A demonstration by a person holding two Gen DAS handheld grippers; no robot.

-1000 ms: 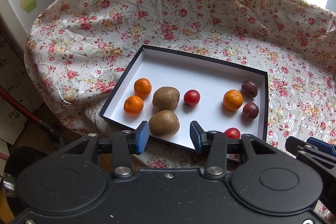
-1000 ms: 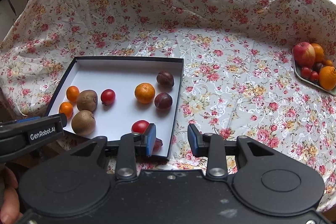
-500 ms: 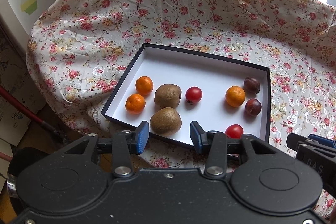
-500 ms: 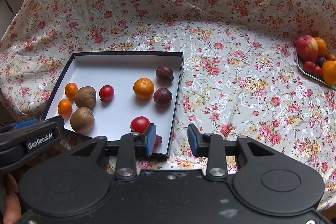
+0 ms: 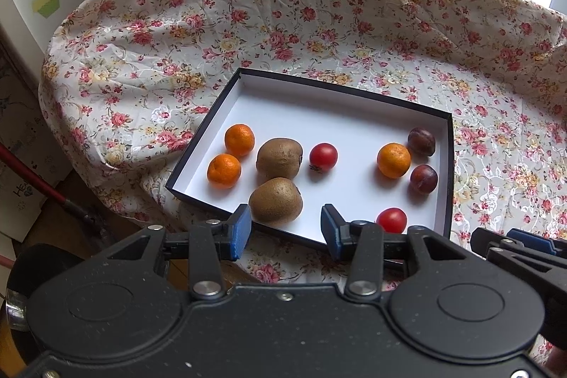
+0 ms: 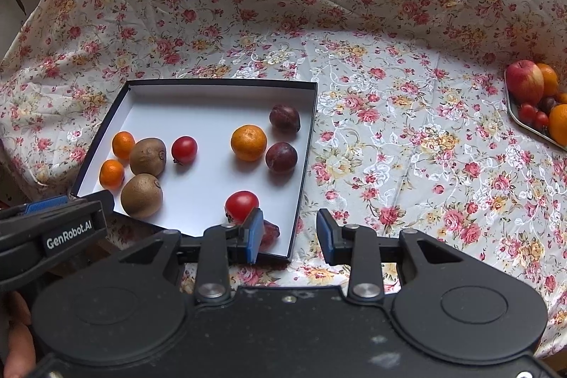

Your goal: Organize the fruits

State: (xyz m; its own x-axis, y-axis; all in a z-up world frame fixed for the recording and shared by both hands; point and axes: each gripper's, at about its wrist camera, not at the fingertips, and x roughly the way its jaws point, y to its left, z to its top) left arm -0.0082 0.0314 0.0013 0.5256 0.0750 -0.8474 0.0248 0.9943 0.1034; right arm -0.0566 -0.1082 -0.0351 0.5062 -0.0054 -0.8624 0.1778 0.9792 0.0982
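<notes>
A shallow white box with a dark rim (image 5: 354,92) (image 6: 219,82) lies on the floral cloth. It holds two kiwis (image 5: 276,201) (image 6: 141,195), three tangerines (image 5: 224,169) (image 6: 248,142), two tomatoes (image 5: 323,157) (image 6: 241,205) and dark plums (image 5: 423,179) (image 6: 281,157). One more plum (image 6: 270,232) lies half hidden behind my right gripper's left finger. My left gripper (image 5: 286,231) is open, just short of the near kiwi and the box's front edge. My right gripper (image 6: 290,234) is open over the box's near right corner. Neither holds anything.
A metal tray (image 6: 524,121) at the far right carries an apple (image 6: 524,82), oranges and small red fruits. The cloth rises in folds behind the box. The table's left edge drops off to a floor with a red pole (image 5: 42,186).
Both grippers have drawn back and up a little, so the box sits slightly further away in each view. The fruit has not moved and both grippers stay open.
</notes>
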